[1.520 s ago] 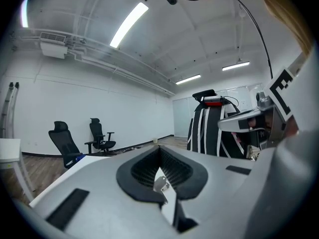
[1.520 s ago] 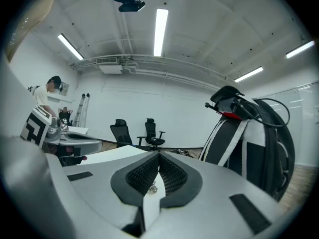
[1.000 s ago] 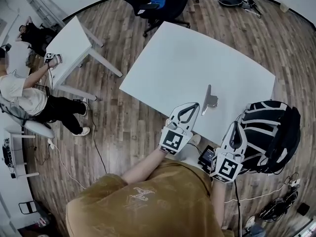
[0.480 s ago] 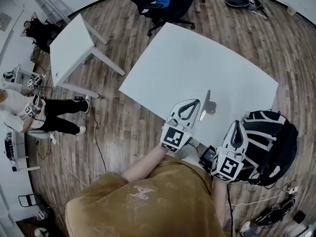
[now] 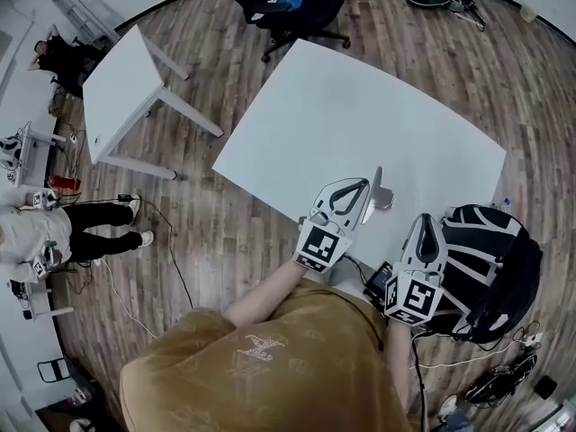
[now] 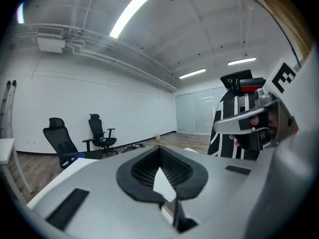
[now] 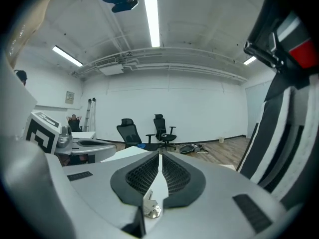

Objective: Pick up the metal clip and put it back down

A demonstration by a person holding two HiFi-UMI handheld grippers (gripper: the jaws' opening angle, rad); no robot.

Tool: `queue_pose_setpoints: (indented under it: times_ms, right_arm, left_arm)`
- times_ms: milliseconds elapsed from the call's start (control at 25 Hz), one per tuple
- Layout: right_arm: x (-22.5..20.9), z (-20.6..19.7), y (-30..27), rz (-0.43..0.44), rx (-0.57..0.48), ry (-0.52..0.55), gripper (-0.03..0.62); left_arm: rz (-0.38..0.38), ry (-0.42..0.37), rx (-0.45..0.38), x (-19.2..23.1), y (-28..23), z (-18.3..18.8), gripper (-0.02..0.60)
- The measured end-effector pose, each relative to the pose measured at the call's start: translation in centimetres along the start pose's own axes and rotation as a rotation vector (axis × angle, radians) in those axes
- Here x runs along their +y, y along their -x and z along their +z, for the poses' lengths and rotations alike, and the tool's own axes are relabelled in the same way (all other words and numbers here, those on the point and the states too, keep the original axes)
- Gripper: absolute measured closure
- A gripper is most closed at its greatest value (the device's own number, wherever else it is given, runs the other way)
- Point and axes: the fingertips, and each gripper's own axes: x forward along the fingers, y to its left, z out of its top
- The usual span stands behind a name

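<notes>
the metal clip (image 5: 382, 193) lies on the white desk (image 5: 360, 106) close to its near edge, just beside the left gripper (image 5: 359, 185), fingers together, empty; the right gripper (image 5: 429, 220) (fingers likewise closed on nothing) hangs by that edge, next to a backpack (image 5: 495, 259); beyond the clip the desk spreads wide.

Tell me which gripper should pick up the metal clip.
Left, probably: the left gripper sits right beside the metal clip on the table, while the right gripper is farther back, near the backpack.
</notes>
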Motion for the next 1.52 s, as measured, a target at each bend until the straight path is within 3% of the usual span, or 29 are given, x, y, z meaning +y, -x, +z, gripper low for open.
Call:
queue_pose_setpoints:
  times_ms: [320,720,1280,1520]
  right_arm:
    - [0.2,-1.1,-2.0,-0.008,0.004,-0.051,0.586]
    - [0.5,-7.0,-5.1,0.038,0.181,-0.146,0.585]
    - [1.4,-15.2,-7.7,0.102,0.406,-0.285,0.576]
    - [1.7,-18.5,-8.8,0.139,0.500,-0.405,0.510]
  left_arm:
    - [-0.065,-0.010,0.062,0.6,-2.0,-3.0,0.575]
    - [-0.140,0.008,0.201,-0.2,-4.1,-9.0,0.575]
    - [-0.178,0.024,0.314,-0.3,-5.6,-14.3,0.575]
    - [-0.188,0.033,0.359,-0.1,-5.6,-15.8,0.575]
